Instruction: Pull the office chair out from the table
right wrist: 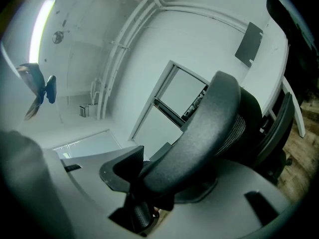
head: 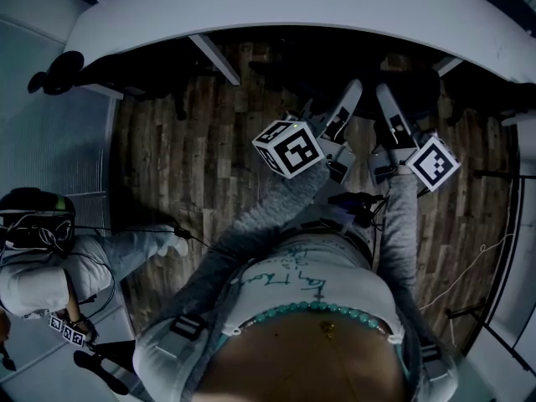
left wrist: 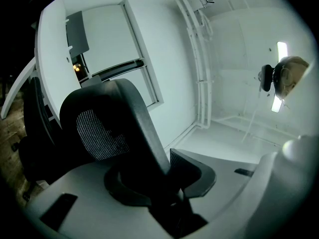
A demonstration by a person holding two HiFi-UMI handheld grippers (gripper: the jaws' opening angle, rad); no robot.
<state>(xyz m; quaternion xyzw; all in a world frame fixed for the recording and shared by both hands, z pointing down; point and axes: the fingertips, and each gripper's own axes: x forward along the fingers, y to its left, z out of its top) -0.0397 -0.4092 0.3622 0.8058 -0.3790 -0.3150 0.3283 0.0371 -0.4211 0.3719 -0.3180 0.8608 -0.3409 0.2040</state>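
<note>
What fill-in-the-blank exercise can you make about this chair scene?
1. On the office chair, the left tool and the right tool both clamp its ____.
2. The floor is made of ____ planks.
3. The table is ____ in colour.
Missing words: backrest; wooden; white.

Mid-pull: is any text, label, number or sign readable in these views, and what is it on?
Handwriting on the person's white top: too blurred to read.
On the left marker cube and the right marker cube: square code patterns only, no words.
On the office chair: no label shows.
</note>
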